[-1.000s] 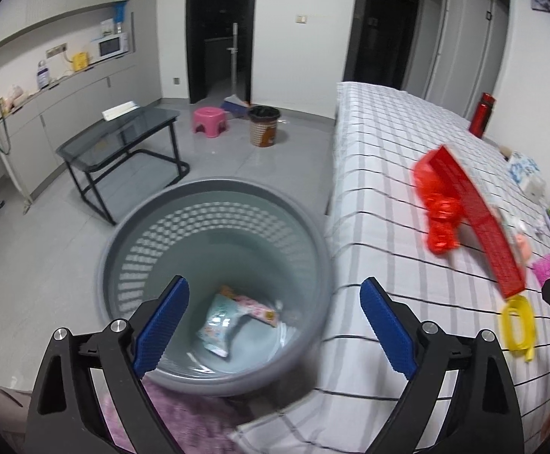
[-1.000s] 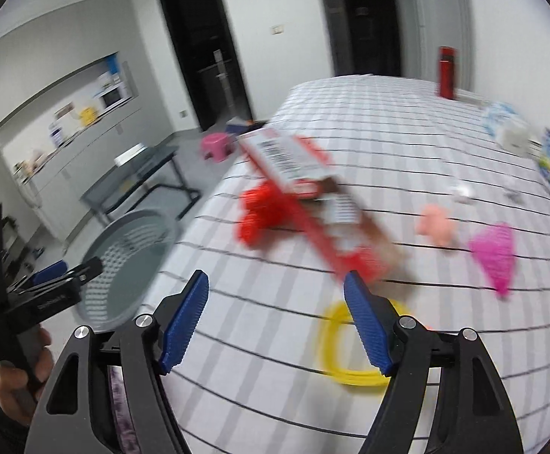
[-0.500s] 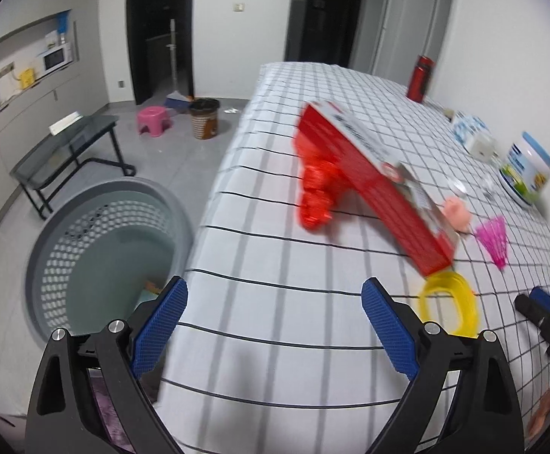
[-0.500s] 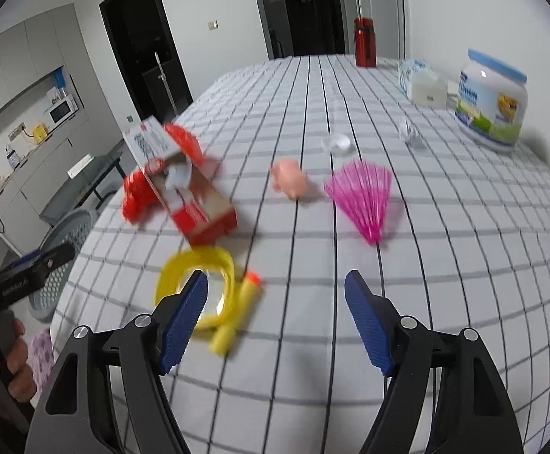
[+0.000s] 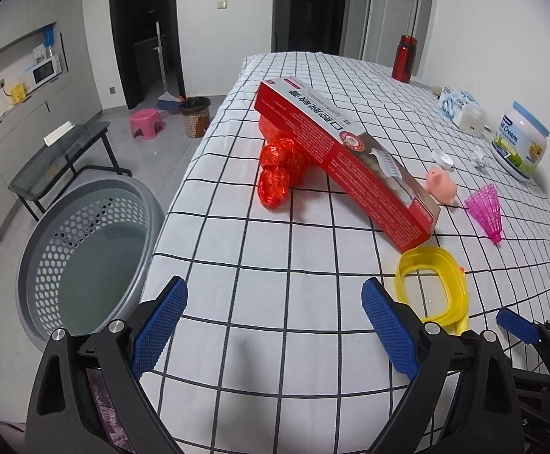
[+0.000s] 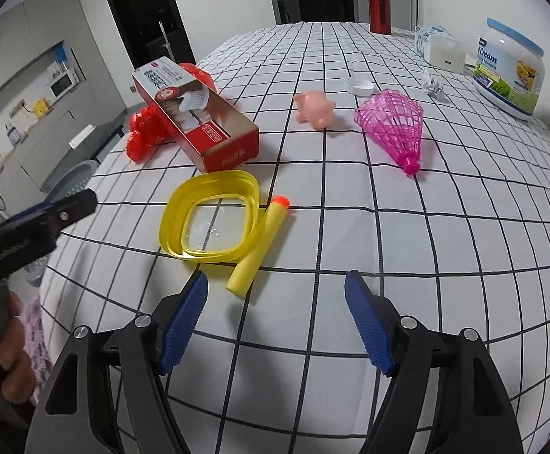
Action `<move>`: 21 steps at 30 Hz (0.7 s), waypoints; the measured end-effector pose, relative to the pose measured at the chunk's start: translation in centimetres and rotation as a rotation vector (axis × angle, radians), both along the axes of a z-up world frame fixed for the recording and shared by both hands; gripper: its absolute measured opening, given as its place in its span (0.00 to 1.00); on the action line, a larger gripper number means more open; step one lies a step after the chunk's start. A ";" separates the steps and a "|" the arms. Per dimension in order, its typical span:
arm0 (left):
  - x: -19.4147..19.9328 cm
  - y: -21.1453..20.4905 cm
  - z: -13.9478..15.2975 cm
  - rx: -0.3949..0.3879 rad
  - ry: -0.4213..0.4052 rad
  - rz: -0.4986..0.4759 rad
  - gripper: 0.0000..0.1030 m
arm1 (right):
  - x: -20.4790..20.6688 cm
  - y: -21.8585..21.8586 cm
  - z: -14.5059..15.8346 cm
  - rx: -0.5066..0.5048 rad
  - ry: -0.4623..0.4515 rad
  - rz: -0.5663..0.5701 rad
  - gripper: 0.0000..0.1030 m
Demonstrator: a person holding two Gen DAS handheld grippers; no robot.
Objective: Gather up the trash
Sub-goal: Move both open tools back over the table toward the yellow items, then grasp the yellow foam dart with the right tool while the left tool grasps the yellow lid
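On the checked tablecloth (image 5: 293, 249) lie a long red box (image 5: 344, 159) (image 6: 195, 117), a crumpled red foil wrapper (image 5: 276, 174) (image 6: 142, 136) under its far end, a yellow plastic lid (image 5: 431, 287) (image 6: 210, 219) and a yellow foam dart (image 6: 259, 246). A grey perforated basket (image 5: 85, 249) stands on the floor left of the table. My left gripper (image 5: 275, 302) hangs open over the table's near edge, holding nothing. My right gripper (image 6: 276, 295) is open and empty just short of the dart and lid.
Further back on the table are a pink pig toy (image 6: 314, 108), a pink plastic shuttlecock (image 6: 395, 126), a crumpled paper ball (image 6: 433, 85), a white cap (image 6: 360, 85), a cream jar (image 6: 507, 72), a tissue pack (image 6: 439, 49) and a red bottle (image 6: 380, 9). A glass side table (image 5: 59, 155) stands beyond the basket.
My left gripper swung right from above the basket to over the table's edge. My right gripper moved closer and lower toward the yellow lid and dart. Both stayed open.
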State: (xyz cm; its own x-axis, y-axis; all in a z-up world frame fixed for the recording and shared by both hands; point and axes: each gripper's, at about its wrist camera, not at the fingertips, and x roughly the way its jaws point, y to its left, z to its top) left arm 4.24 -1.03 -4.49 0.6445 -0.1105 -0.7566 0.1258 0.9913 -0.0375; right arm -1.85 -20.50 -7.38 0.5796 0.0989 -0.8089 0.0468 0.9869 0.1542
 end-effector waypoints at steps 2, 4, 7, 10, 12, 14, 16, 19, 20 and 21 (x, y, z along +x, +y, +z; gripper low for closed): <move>0.0 0.2 0.0 -0.003 0.004 0.003 0.89 | 0.3 0.1 -0.2 -0.021 0.008 -0.003 0.70; 0.1 0.3 0.0 -0.003 0.007 0.004 0.89 | 0.5 0.2 -0.4 -0.052 0.015 -0.008 0.70; 0.1 0.2 0.0 -0.005 0.010 0.002 0.89 | 0.5 -0.2 -0.6 -0.075 0.019 -0.025 0.70; 0.1 0.2 -0.1 -0.008 0.013 0.002 0.89 | 0.5 -1.3 -0.5 -0.081 0.018 -0.051 0.70; 0.1 0.1 -0.2 -0.014 0.018 0.002 0.89 | 0.6 -2.0 -0.5 -0.089 0.018 -0.070 0.70; 0.2 0.0 -0.3 -0.019 0.026 0.001 0.89 | 0.6 -2.7 -0.4 -0.087 0.017 -0.080 0.70; 0.2 -0.1 -0.4 -0.021 0.030 -0.001 0.89 | 0.7 -2.9 -0.3 -0.083 0.012 -0.058 0.70; 0.0 -0.3 -0.5 -0.020 0.030 -0.006 0.89 | 1.2 -2.9 -0.2 -0.101 0.008 -0.036 0.70; 0.0 -0.4 -0.5 -0.019 0.029 -0.007 0.89 | 1.3 -2.8 -0.3 -0.100 0.010 -0.032 0.70; -0.1 -0.4 -0.5 -0.018 0.029 -0.006 0.89 | 1.6 -2.9 -0.3 -0.099 0.011 -0.027 0.70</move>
